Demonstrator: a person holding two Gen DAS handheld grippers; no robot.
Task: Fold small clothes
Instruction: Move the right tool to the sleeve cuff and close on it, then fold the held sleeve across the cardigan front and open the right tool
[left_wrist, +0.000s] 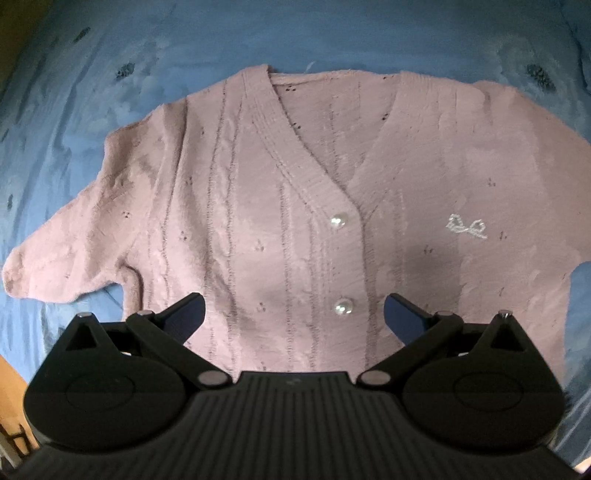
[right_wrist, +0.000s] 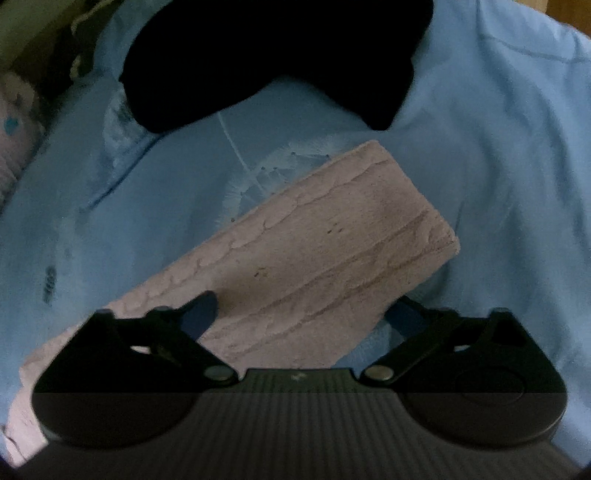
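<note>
Two grippers gape wide, holding nothing. The left gripper (left_wrist: 294, 314) hovers over a pink cardigan (left_wrist: 295, 206) spread flat on a blue bedsheet (left_wrist: 110, 74). The right gripper (right_wrist: 301, 314) straddles its sleeve (right_wrist: 295, 266)

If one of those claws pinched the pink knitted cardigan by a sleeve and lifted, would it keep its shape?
Probably not. The pink knitted cardigan lies flat and soft on the blue bedsheet, so it would likely droop. Its fuzzy knit should grip well, and it looks light.

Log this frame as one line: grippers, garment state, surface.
left gripper: open, above the buttoned front | right gripper: open, over sleeve | pink cardigan: flat, unfolded | blue bedsheet
</note>
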